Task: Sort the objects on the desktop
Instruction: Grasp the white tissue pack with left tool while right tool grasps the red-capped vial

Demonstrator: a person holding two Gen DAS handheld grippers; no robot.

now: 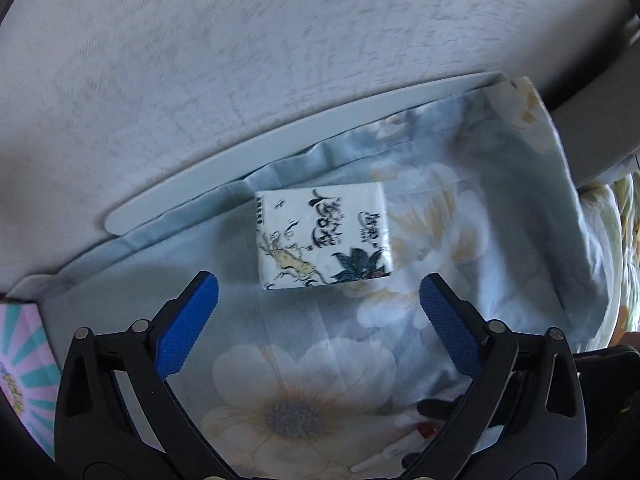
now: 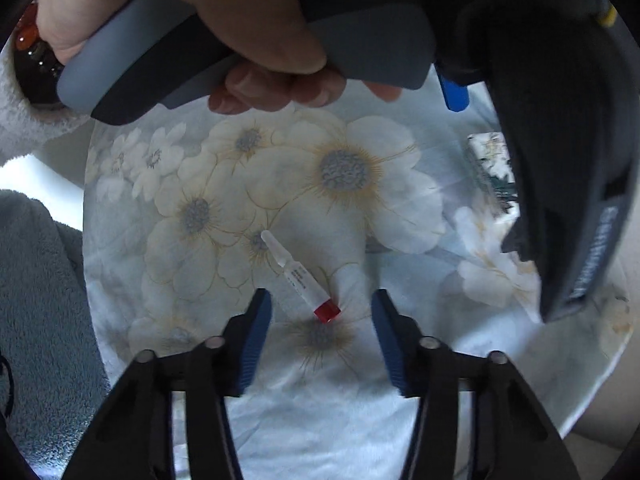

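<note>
Floral cloth [image 1: 320, 360], pale blue with big white daisies, covers a white table [image 1: 280, 60]. At the far left edge of the left wrist view sits the corner of a pink and teal striped box [image 1: 24, 360]. Next, the left gripper [image 1: 319, 290] points down with its blue pads spread wide, nothing between them. Just beyond its tips lies a tissue pack [image 1: 322, 236] printed with black calligraphy, flat on the cloth near the table's edge. In the right wrist view, the right gripper [image 2: 322, 304] stands part open, its pads either side of the red-capped end of a small plastic vial [image 2: 298, 276], not touching it. Above, a hand [image 2: 240, 12] grips the other tool's handle.
</note>
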